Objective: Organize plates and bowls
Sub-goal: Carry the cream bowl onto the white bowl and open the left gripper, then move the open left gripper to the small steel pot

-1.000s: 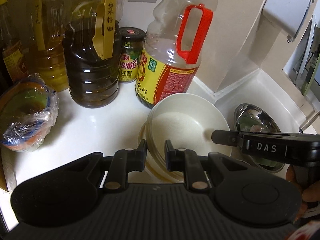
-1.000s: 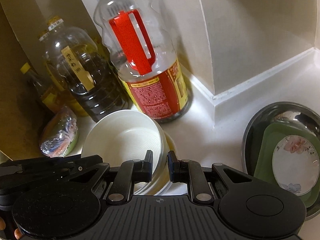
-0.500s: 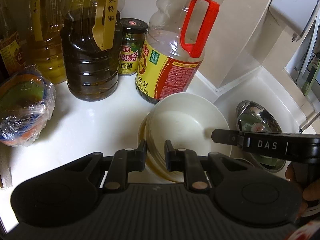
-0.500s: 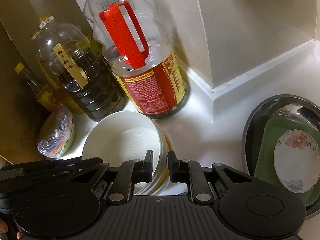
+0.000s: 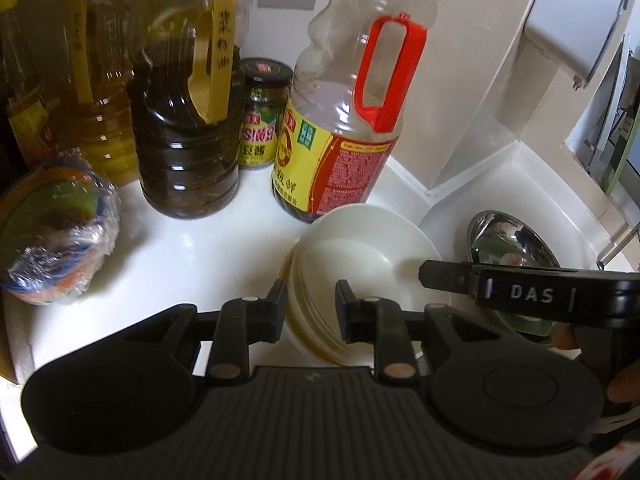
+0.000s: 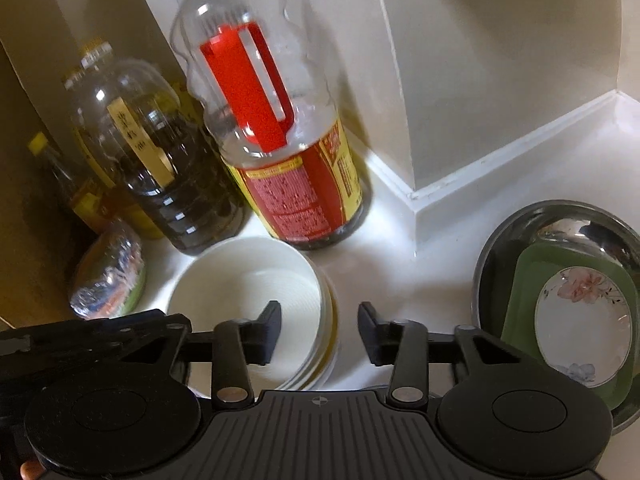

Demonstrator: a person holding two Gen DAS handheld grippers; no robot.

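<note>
A stack of white bowls (image 5: 360,256) (image 6: 248,280) stands on the white counter in front of the bottles. My left gripper (image 5: 311,308) straddles the stack's near rim, one finger outside and one inside. Its jaws are opening and the pads look slack on the rim. My right gripper (image 6: 320,332) straddles the stack's right rim. Its jaws are opening wide, with clear gaps on both sides of the rim. From the left wrist view the right gripper (image 5: 520,296) reaches in from the right.
A red-handled sauce bottle (image 5: 340,160) (image 6: 292,184), a dark oil jug (image 5: 188,152) and a jar (image 5: 260,120) stand close behind the stack. A film-wrapped bowl (image 5: 56,240) sits left. A steel basin (image 6: 492,240) at the right holds a green plate (image 6: 524,280) and a floral dish (image 6: 584,320).
The right gripper's jaws have spread wide off the bowl rim. The left gripper's jaws have parted slightly. The bowl stack stays where it was on the counter.
</note>
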